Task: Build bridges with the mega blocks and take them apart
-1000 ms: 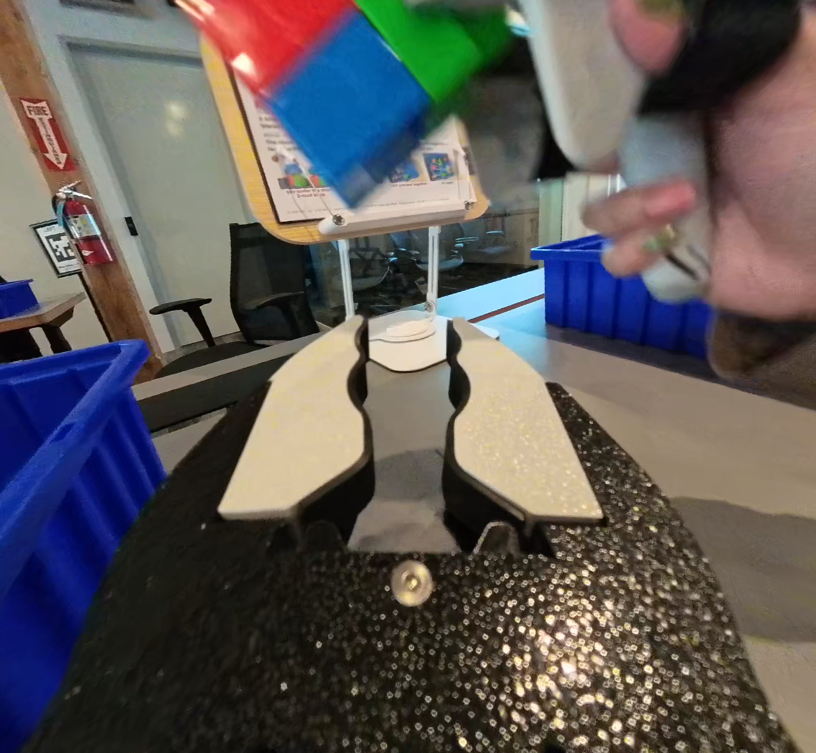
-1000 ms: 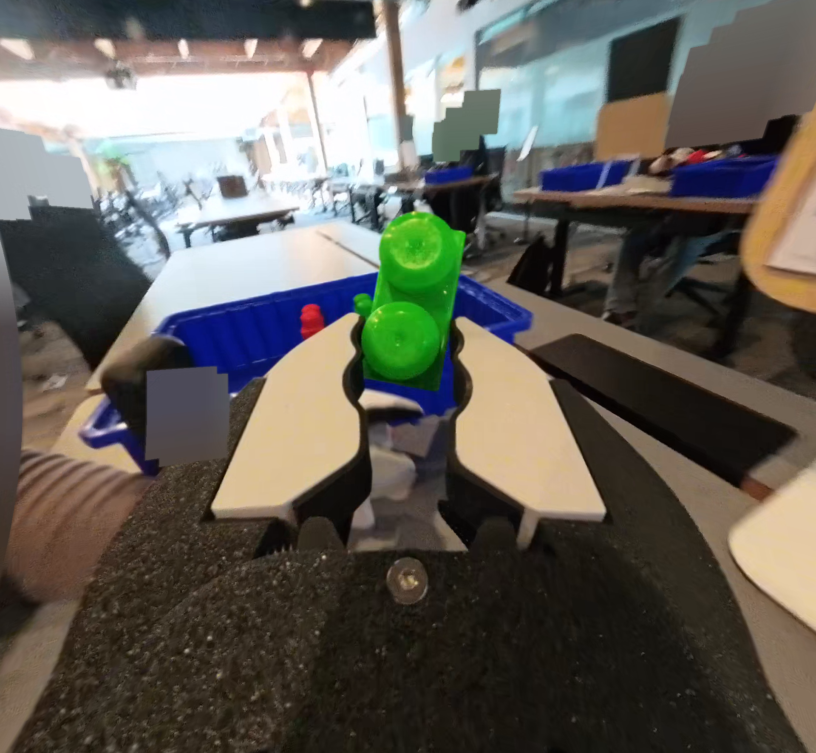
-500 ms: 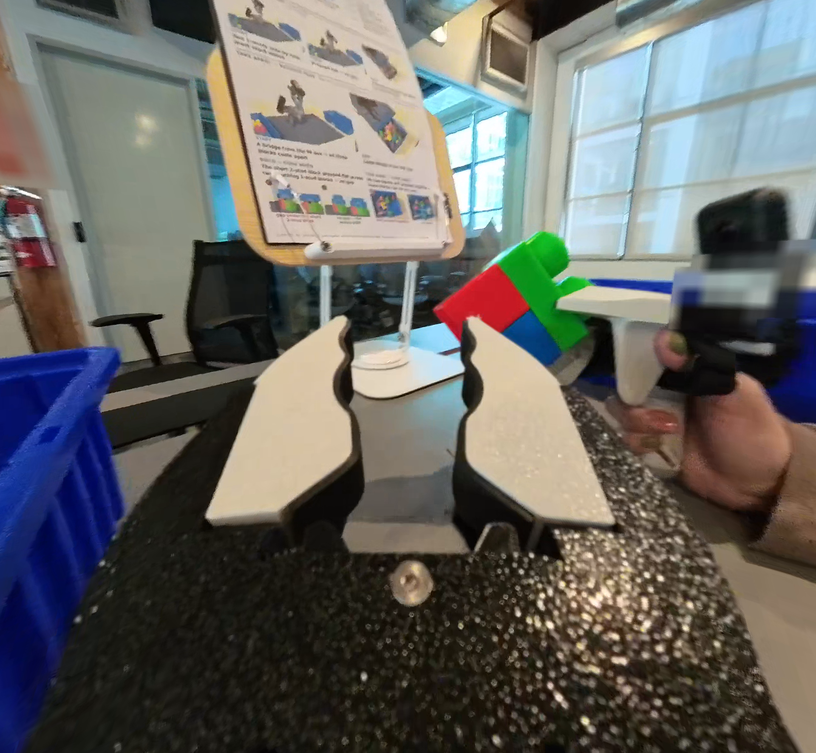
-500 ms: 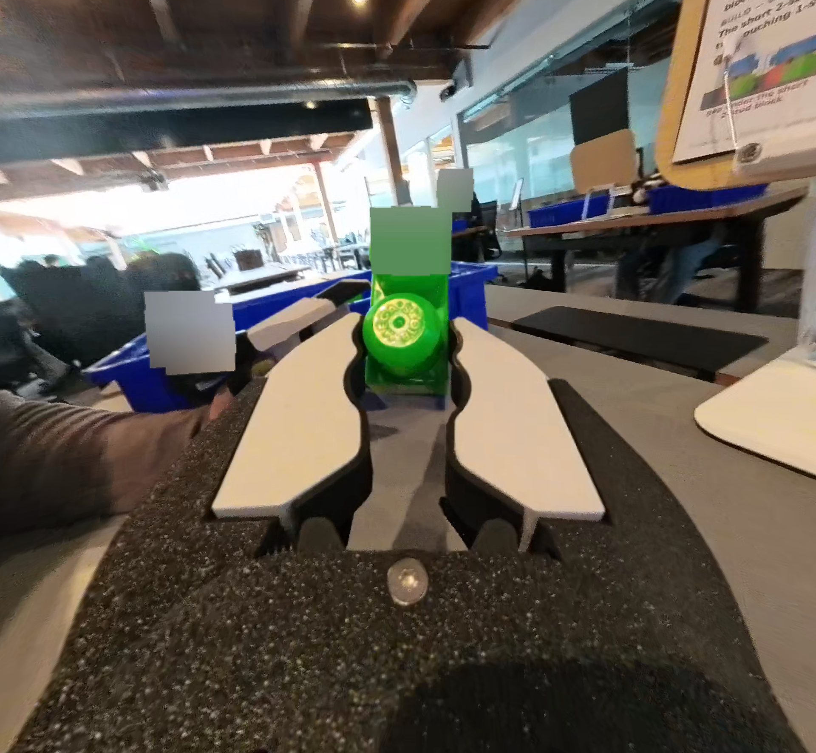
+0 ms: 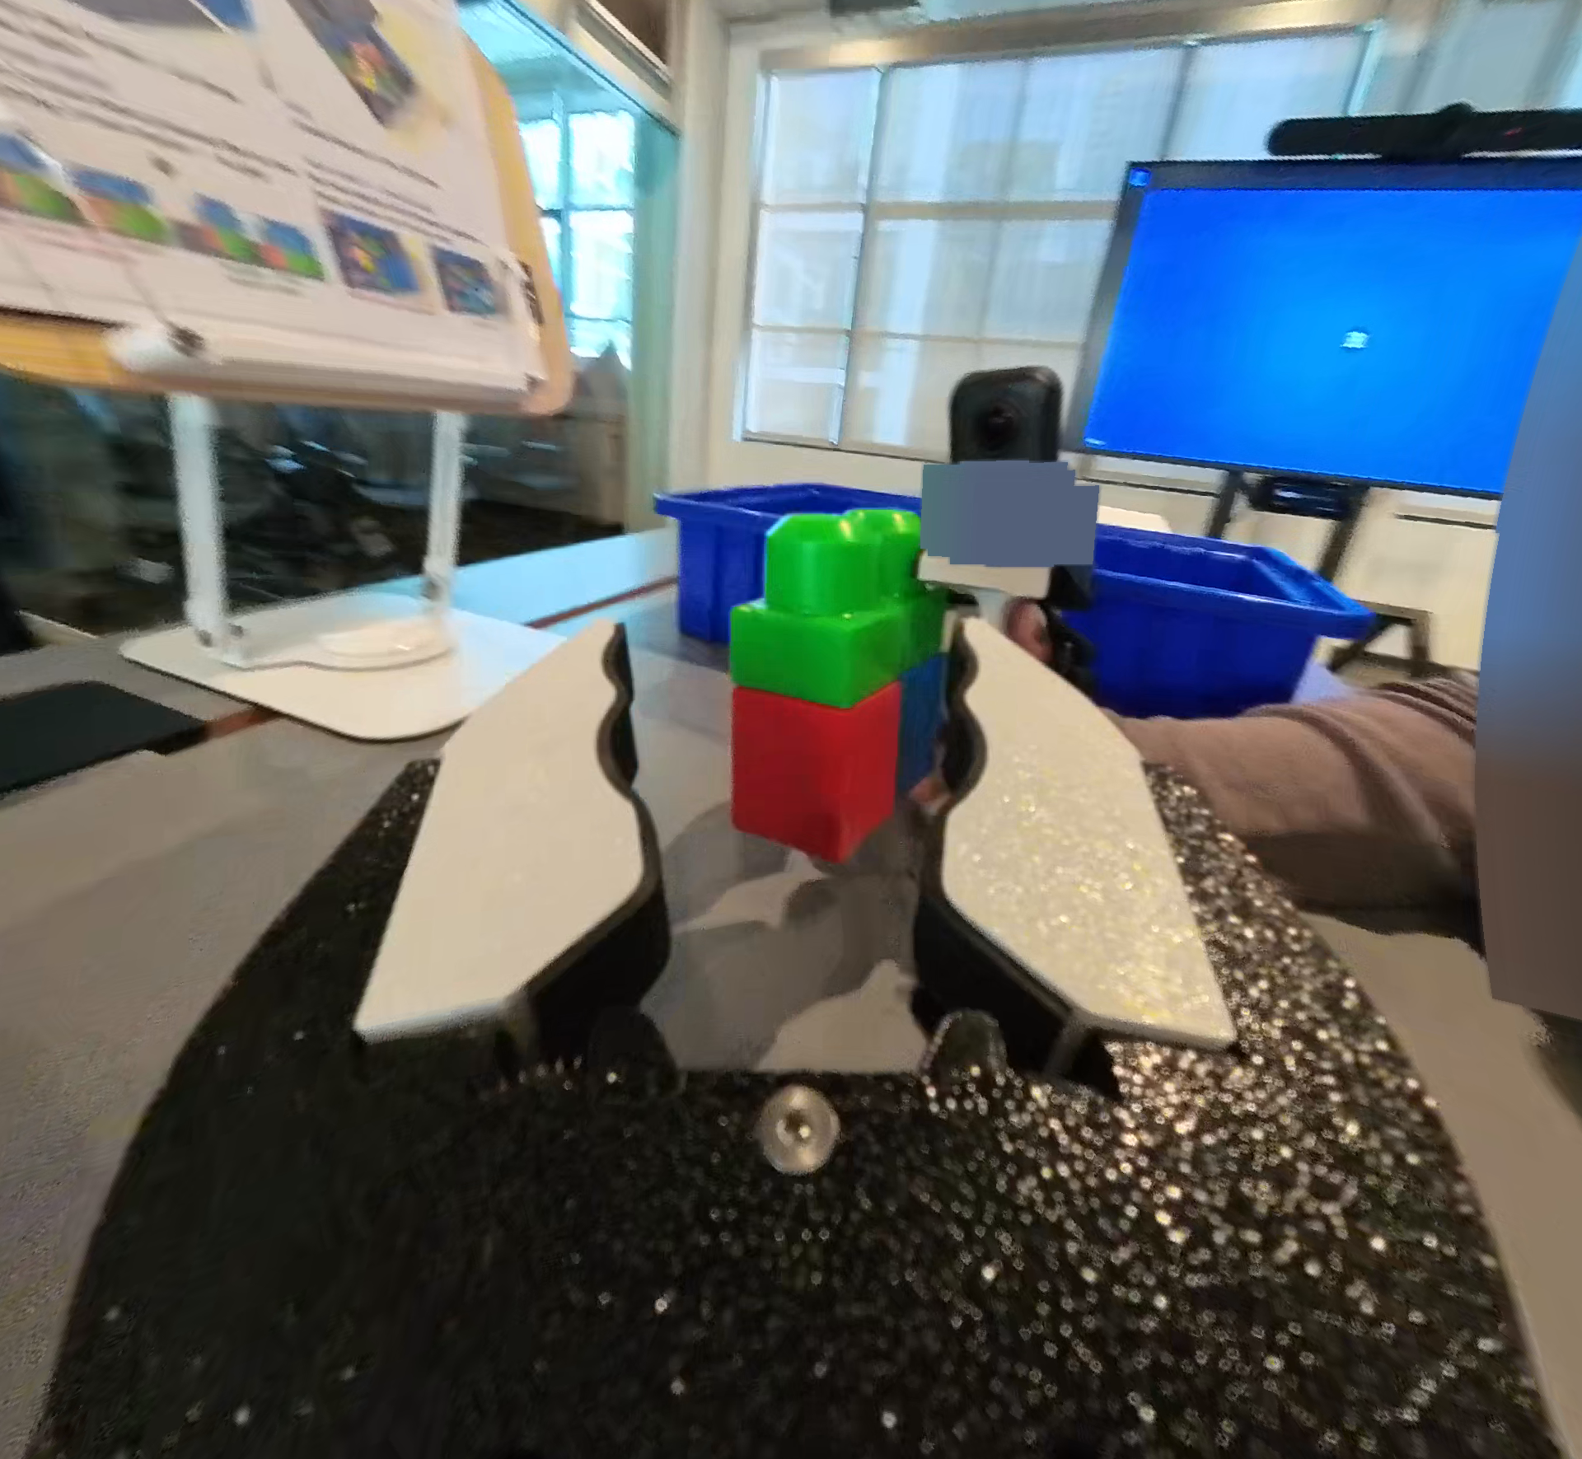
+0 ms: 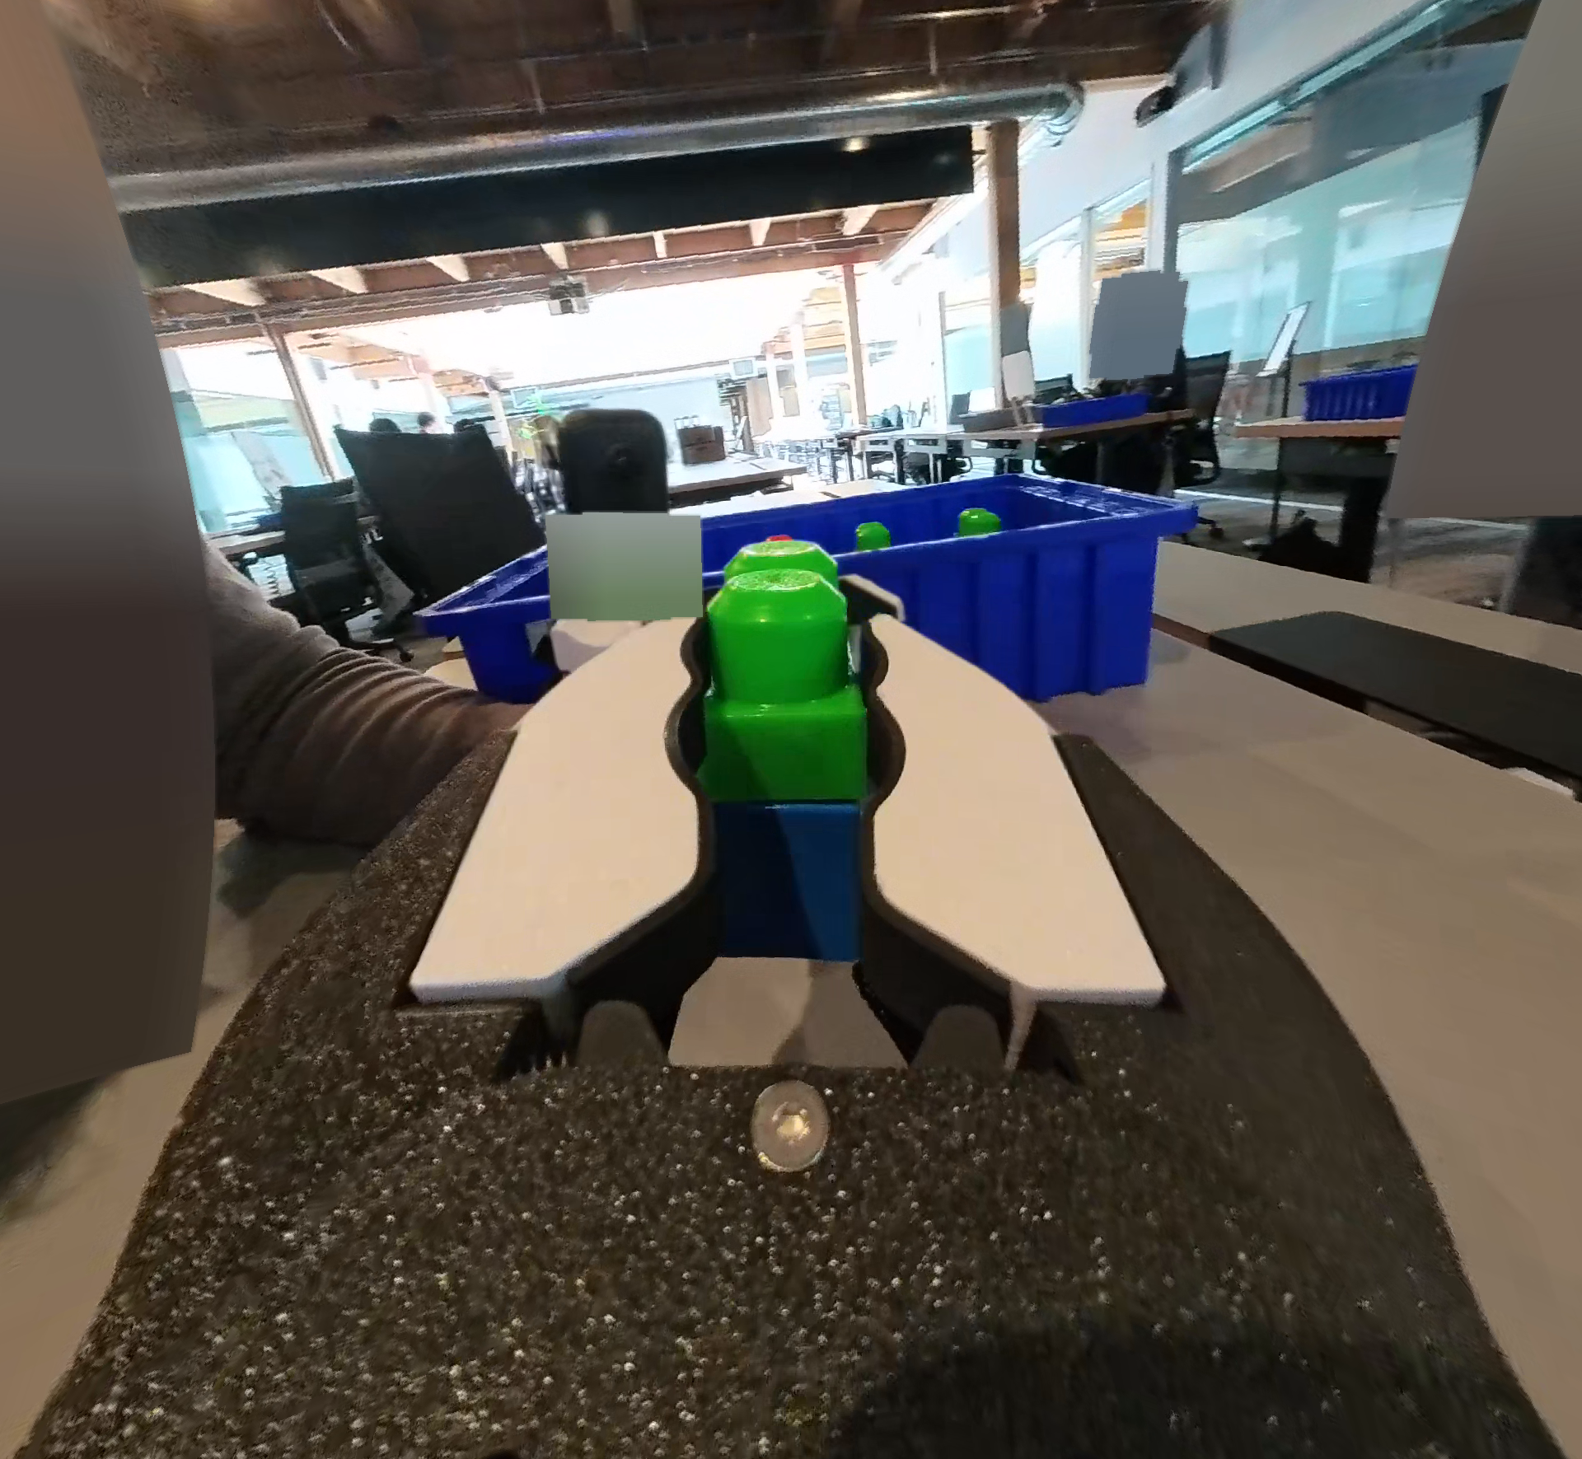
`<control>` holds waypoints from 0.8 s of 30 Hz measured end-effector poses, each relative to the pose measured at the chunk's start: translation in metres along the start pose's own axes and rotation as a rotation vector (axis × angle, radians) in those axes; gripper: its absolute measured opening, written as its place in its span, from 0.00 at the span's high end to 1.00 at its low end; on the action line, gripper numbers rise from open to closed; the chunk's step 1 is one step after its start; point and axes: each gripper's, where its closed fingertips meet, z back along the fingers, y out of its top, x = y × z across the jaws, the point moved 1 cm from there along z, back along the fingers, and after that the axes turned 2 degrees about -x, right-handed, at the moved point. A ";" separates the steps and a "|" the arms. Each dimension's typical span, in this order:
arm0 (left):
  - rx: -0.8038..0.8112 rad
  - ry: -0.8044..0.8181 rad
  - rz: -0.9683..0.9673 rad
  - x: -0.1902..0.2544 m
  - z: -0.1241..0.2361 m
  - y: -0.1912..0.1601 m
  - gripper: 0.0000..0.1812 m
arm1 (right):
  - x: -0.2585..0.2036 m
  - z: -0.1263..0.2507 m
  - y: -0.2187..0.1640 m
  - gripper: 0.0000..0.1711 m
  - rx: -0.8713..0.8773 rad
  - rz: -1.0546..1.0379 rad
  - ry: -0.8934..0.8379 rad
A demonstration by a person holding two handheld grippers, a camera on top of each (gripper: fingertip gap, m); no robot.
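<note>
A small bridge of chunky plastic mega blocks stands on the grey tabletop (image 5: 257, 844) at the centre of both wrist views: a glossy green two-stud block (image 5: 835, 622) spans a red cube-shaped block (image 5: 813, 767) and a blue cube-shaped block (image 6: 788, 879), the red and blue serving as piers so the green piece can tie them together. The right gripper (image 6: 783, 725), with white fingers on a black foam-covered body, is closed firmly on the green block's sides, seemingly to steady the assembly on the table or to lift the top piece off; which of the two cannot be told. The left gripper (image 5: 788, 699) holds nothing, its jaws spread wide and level with the red block, which sits between the fingertips without visible contact, apparently lining up to clamp the base while the other tool works the top. In the left wrist view a white stand carrying a printed instruction sheet (image 5: 257, 160) rises at ten o'clock and a blue plastic bin (image 5: 1198, 622) sits at two o'clock, near the bridge. In the right wrist view another blue plastic bin (image 6: 984, 613) lies at one o'clock behind the bridge, holding loose green blocks (image 6: 976, 521), presumably the supply for further builds.
</note>
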 end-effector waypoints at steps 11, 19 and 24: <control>-0.084 -0.152 -0.120 0.030 -0.006 -0.011 0.66 | -0.018 -0.001 0.023 0.81 0.136 -0.080 0.121; -0.134 -0.170 0.016 0.025 -0.006 -0.015 0.78 | -0.010 0.000 0.014 0.73 0.111 -0.058 0.080; -0.161 -0.186 0.012 0.028 -0.006 -0.018 0.79 | -0.011 -0.002 0.000 0.68 0.011 -0.061 0.126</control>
